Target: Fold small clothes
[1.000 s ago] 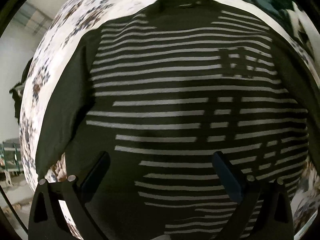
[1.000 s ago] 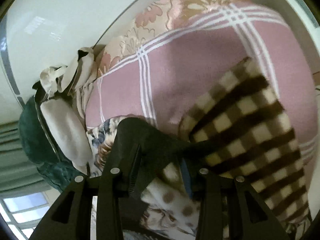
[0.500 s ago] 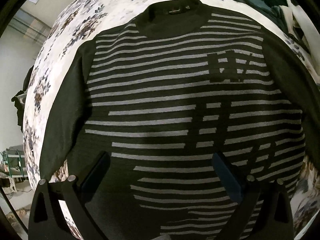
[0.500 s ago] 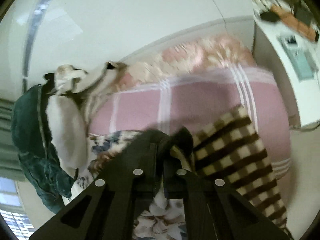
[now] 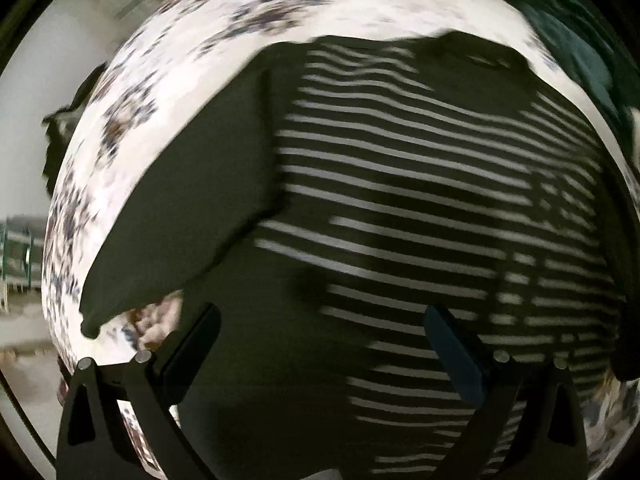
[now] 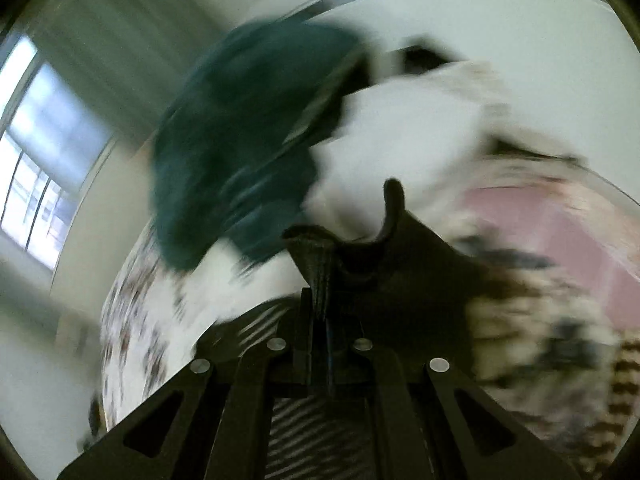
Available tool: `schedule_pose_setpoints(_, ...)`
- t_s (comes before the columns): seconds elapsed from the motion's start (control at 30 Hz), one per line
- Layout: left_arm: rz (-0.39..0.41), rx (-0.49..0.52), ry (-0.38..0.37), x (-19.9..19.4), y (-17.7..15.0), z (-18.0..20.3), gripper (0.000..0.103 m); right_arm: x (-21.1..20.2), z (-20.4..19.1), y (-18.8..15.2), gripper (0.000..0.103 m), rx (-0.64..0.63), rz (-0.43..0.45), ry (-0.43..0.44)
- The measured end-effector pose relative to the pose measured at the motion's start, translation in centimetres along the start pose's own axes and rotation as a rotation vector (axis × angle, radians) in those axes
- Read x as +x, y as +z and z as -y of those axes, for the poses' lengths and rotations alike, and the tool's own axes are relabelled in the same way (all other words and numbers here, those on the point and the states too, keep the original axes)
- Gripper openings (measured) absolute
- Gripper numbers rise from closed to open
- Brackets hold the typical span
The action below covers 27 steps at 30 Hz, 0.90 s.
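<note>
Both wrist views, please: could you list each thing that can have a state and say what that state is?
Sweater: spread flat on the bedsheet, unfolded, one dark edge lifted.
Left gripper: open, empty, above the sweater.
Right gripper: shut on the sweater's dark edge.
Green garment: heaped, unfolded.

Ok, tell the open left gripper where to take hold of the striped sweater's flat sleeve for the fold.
Grip the cuff end of the plain dark sleeve, low left beside the left gripper, coming from its outer edge over the floral sheet. The sleeve lies flat and angled away from the striped sweater, so that edge looks free. The right gripper is clamped on the other sleeve's dark fabric.
</note>
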<state>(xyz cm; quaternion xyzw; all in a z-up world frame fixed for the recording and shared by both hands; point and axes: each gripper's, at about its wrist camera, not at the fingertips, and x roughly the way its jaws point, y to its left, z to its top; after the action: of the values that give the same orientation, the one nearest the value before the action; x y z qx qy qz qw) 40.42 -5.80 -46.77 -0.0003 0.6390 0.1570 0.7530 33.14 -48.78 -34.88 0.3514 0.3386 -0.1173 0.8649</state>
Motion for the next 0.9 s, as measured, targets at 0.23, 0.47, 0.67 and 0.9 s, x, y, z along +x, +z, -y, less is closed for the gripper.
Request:
schedule_pose_setpoints(0.23,-0.018,-0.19,0.067,2.8,0.2,-10.8,0.103,11.6,-23.1,-11.4,0.004,-0.396,-0.23,0.192)
schedule_pose_setpoints(0.47,-0.059,-0.335,0.129,6.5,-1.2,-20.8,0.103,21.0,-35.0,-30.7,0.004,-0.799,-0.445,0.111)
schedule_pose_setpoints(0.67,-0.103,-0.518,0.014,8.1,-4.0,-27.9,0.103,24.2,-32.4,-35.6,0.018,-0.857,-0.642,-0.022)
schedule_pose_setpoints(0.9,-0.23,-0.969,-0.386,12.4,-11.3,-34.7,0.103,19.6,-25.7,-30.4,0.096,-0.762,-0.565,-0.222)
